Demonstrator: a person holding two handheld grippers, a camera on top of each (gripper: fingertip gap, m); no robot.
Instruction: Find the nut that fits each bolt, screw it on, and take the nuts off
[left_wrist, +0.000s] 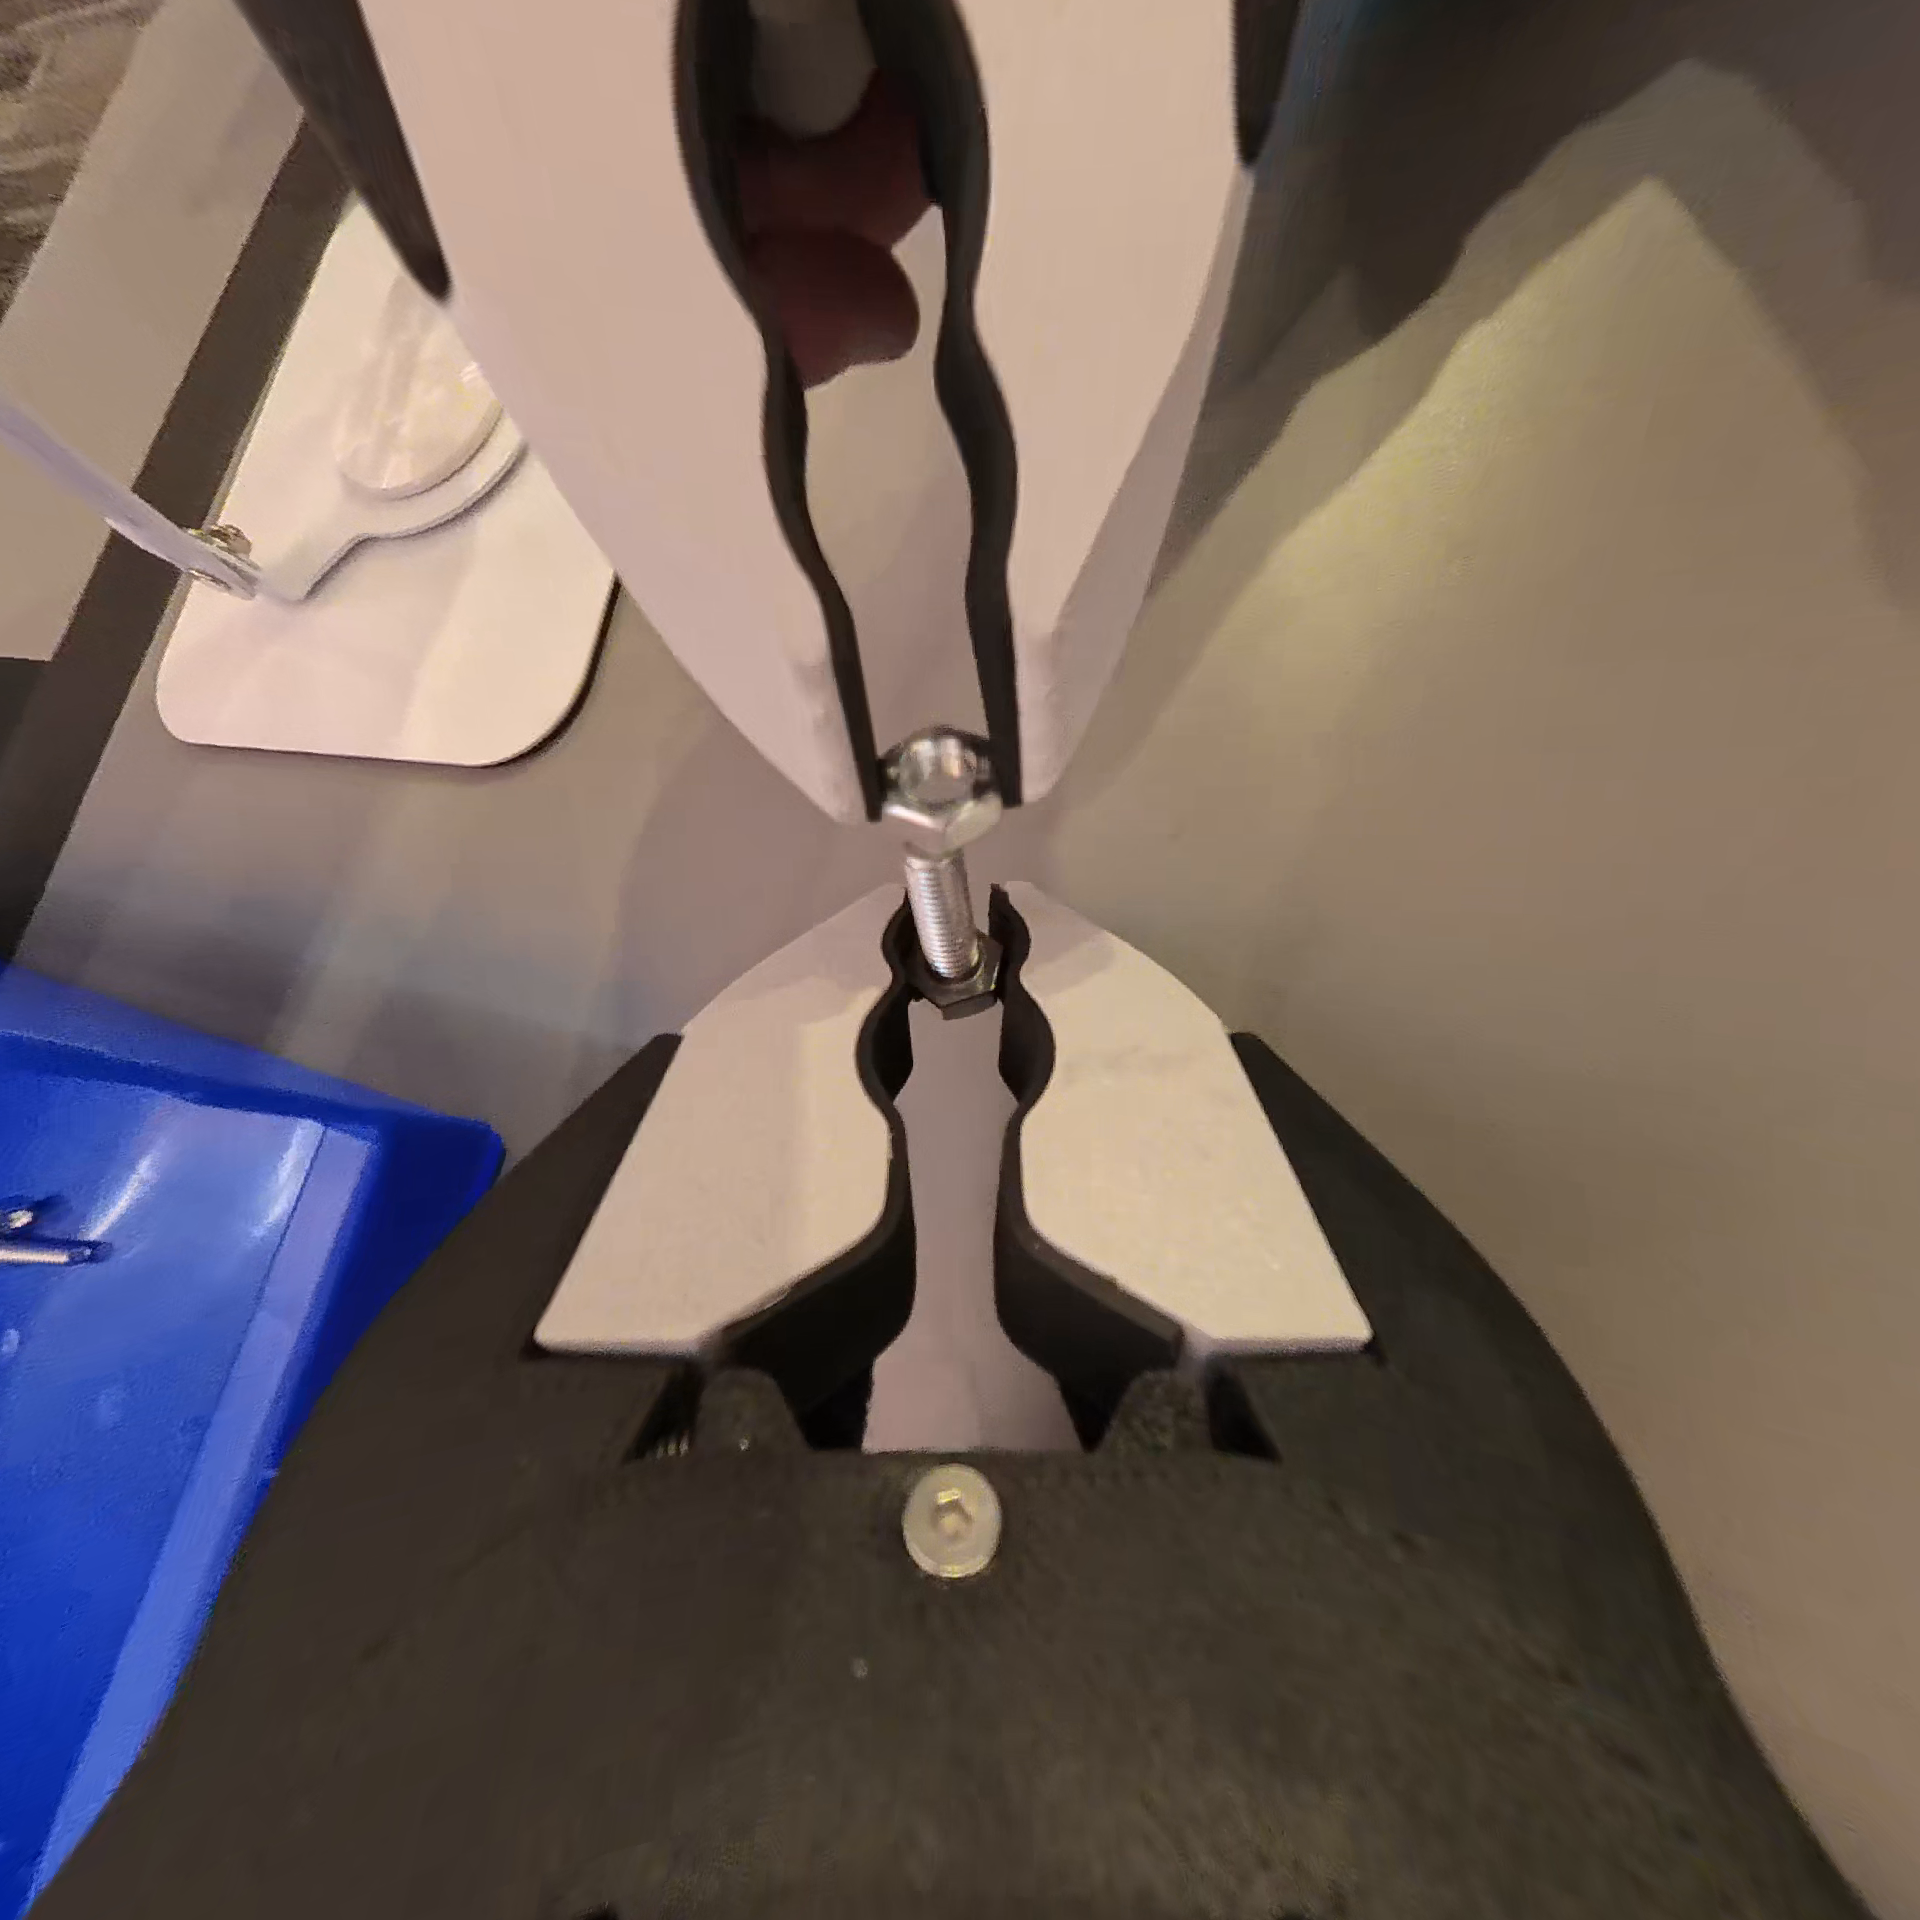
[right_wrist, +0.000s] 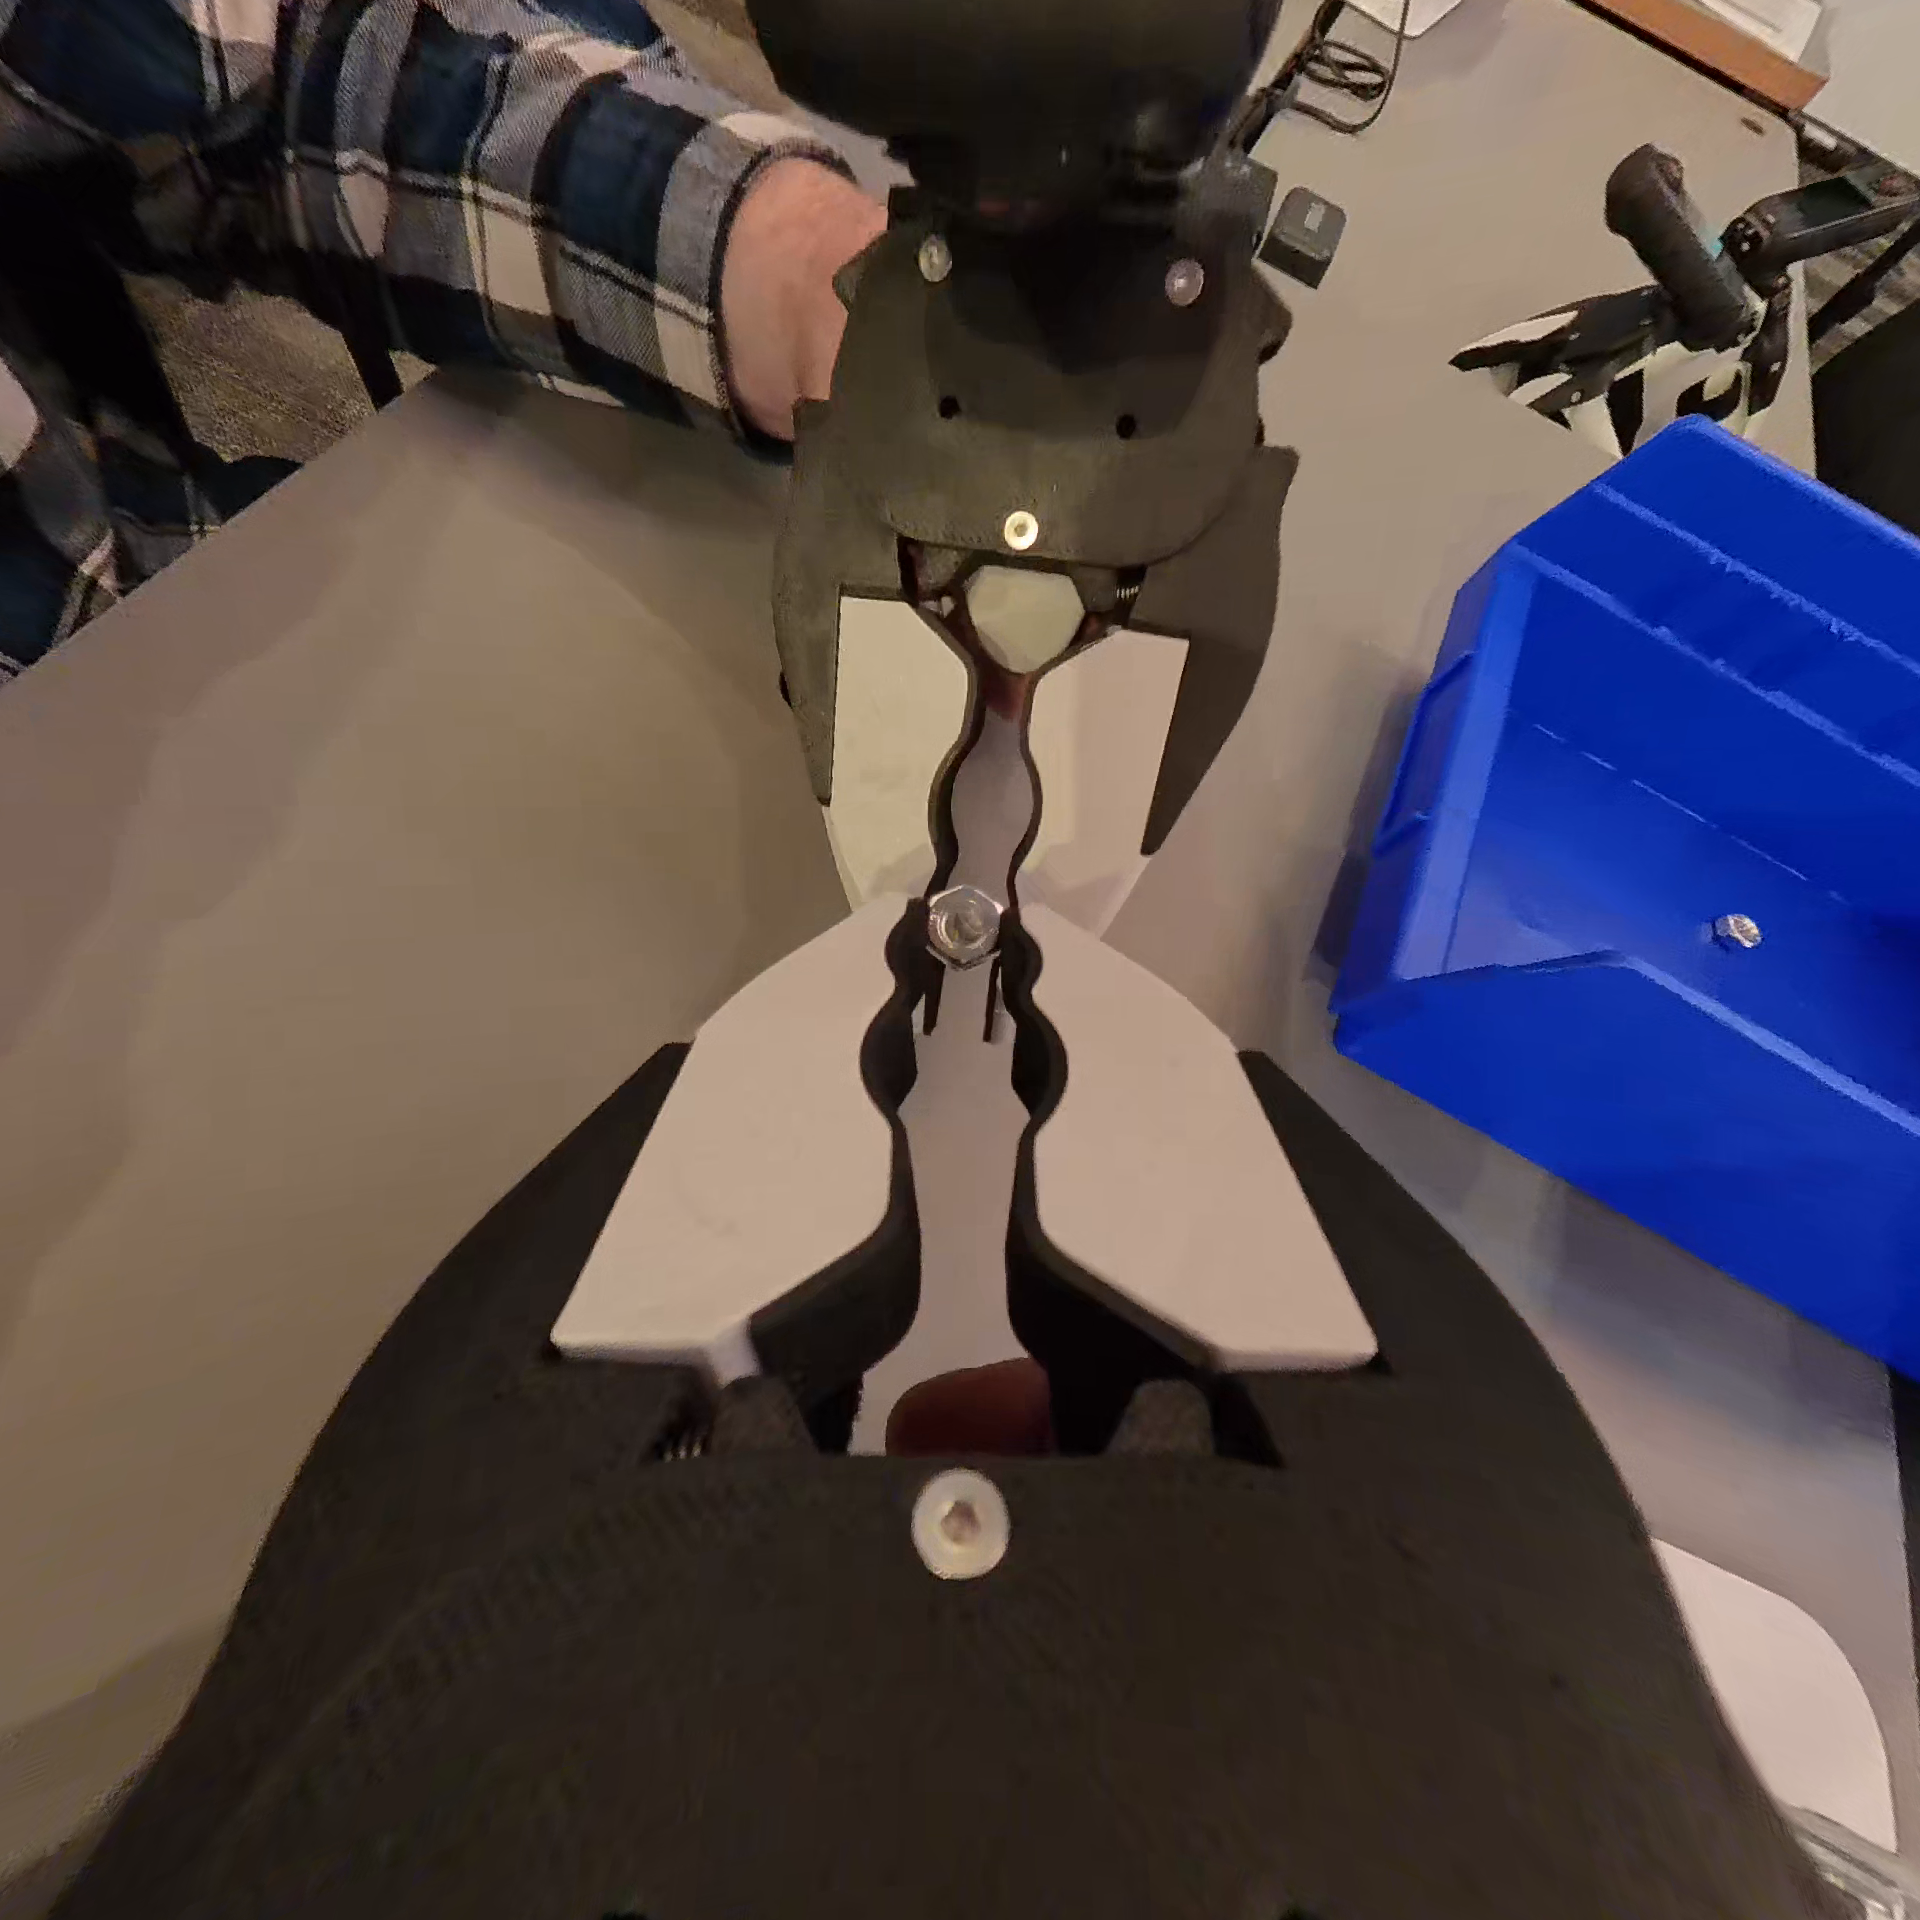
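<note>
A silver bolt (left_wrist: 940, 904) is held in the air between my two grippers, above the grey table (right_wrist: 416, 831). My left gripper (left_wrist: 951, 935) is shut on the bolt's hexagonal head end (left_wrist: 961, 992), which lies in shadow between its pads. My right gripper (left_wrist: 940, 805) reaches in from the far side. It is shut on a silver hex nut (left_wrist: 935, 810) at the other end of the threaded shaft. In the right wrist view the nut (right_wrist: 964, 928) faces the camera between my right gripper's (right_wrist: 961, 940) fingertips. My left gripper (right_wrist: 971, 894) meets it from the far side.
A blue bin (right_wrist: 1662, 935) stands close on the right with a small screw (right_wrist: 1737, 928) inside; it also shows in the left wrist view (left_wrist: 208, 1299). A white stand base (left_wrist: 364, 623) lies at the back left. A person's plaid sleeve (right_wrist: 416, 208) is behind the left gripper. The left gripper's tips are roughly 5 cm from the right gripper's.
</note>
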